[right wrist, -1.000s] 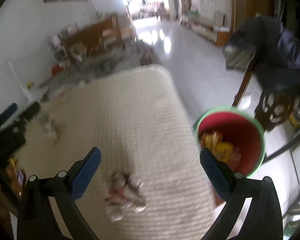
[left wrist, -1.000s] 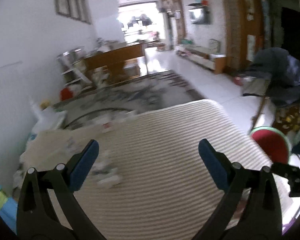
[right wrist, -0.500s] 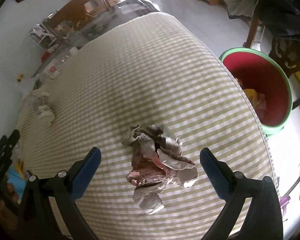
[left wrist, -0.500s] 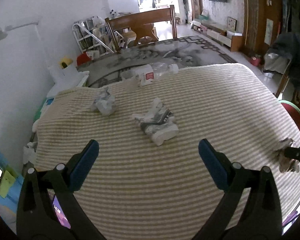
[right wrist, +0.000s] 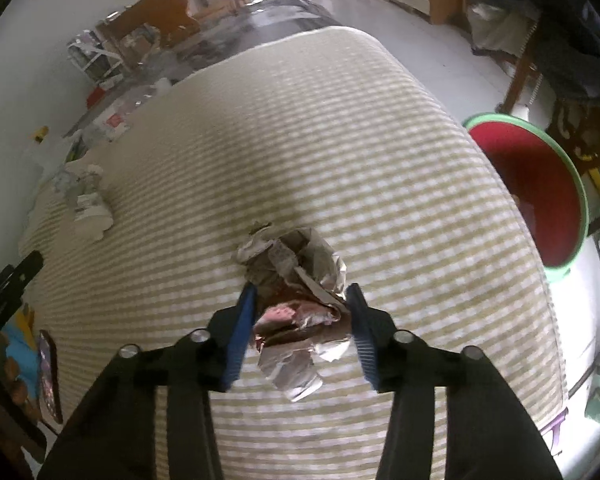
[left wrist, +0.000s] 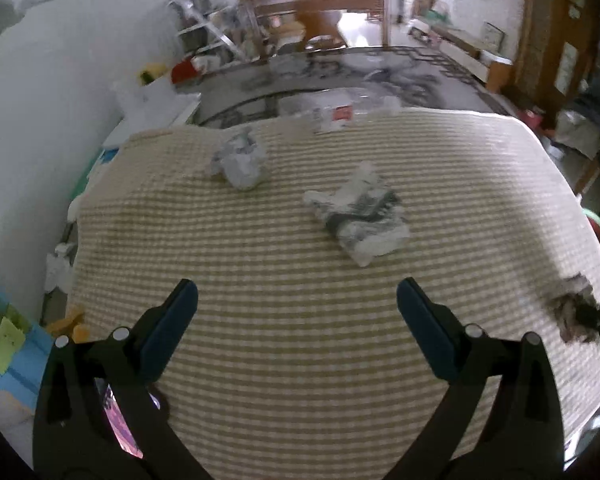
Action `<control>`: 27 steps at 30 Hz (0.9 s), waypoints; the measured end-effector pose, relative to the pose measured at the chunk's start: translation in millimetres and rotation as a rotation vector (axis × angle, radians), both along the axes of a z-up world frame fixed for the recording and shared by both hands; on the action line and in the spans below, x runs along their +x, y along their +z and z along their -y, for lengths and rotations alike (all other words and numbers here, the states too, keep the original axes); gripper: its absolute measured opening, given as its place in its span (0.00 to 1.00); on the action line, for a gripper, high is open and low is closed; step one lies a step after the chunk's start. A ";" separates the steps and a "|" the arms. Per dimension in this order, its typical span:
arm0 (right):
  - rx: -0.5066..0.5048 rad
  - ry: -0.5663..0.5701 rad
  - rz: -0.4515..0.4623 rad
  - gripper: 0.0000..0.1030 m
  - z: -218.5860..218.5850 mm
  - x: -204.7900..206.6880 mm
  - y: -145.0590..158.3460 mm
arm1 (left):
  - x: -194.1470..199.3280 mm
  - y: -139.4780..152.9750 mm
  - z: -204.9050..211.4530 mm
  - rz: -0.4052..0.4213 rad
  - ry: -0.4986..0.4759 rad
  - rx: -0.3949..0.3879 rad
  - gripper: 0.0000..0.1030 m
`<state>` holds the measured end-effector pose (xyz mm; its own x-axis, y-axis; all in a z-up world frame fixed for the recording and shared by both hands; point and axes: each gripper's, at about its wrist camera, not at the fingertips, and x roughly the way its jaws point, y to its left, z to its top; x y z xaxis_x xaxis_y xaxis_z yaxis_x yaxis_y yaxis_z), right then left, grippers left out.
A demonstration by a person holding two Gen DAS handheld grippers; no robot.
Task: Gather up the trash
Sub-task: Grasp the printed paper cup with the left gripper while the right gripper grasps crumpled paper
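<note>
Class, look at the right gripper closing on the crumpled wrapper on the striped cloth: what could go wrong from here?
1. The right gripper has just been closing on the crumpled wrapper; its loose tail hangs below the pads and may tear or slip.
2. The pads sit low on the striped cloth and might pinch it.
3. The red bin stands beyond the edge, so the wrapper could drop short.

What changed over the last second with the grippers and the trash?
The right gripper came down and its jaws have just been closing around the crumpled wrapper, pads now against it. The left gripper tipped down over the bedspread, jaws open as before. Both paper wads unmoved.
</note>
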<state>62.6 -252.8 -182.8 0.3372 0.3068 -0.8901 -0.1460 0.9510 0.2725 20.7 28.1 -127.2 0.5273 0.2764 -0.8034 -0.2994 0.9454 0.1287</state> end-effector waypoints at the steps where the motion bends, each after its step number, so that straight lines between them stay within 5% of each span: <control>1: 0.003 0.010 0.002 0.41 -2.6 -0.3 0.2 | 1.2 0.5 -2.6 0.004 0.004 -0.006 0.95; 4: 0.010 0.047 0.008 0.41 -13.1 2.0 0.7 | 12.7 0.8 -3.7 0.011 0.014 0.029 0.95; 9: 0.026 0.113 0.017 0.43 -32.0 2.3 1.8 | 46.4 -5.5 -9.4 -0.008 0.007 -0.073 0.95; 11: 0.043 0.126 0.012 0.47 -32.4 0.8 0.6 | 59.2 -8.9 -6.1 -0.012 0.016 -0.047 0.95; 14: 0.066 0.123 -0.001 0.55 -31.7 -0.6 -1.2 | 72.6 -14.2 -0.5 -0.027 0.027 -0.019 0.95; 27: 0.079 0.119 0.030 0.57 -19.6 -1.3 8.5 | 110.6 -53.4 4.5 -0.142 0.004 -0.090 0.94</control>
<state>61.4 -233.2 -174.3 0.3203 0.4153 -0.8514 -0.2659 0.9020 0.3400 131.3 23.5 -180.7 0.4061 0.2021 -0.8912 -0.2883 0.9538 0.0849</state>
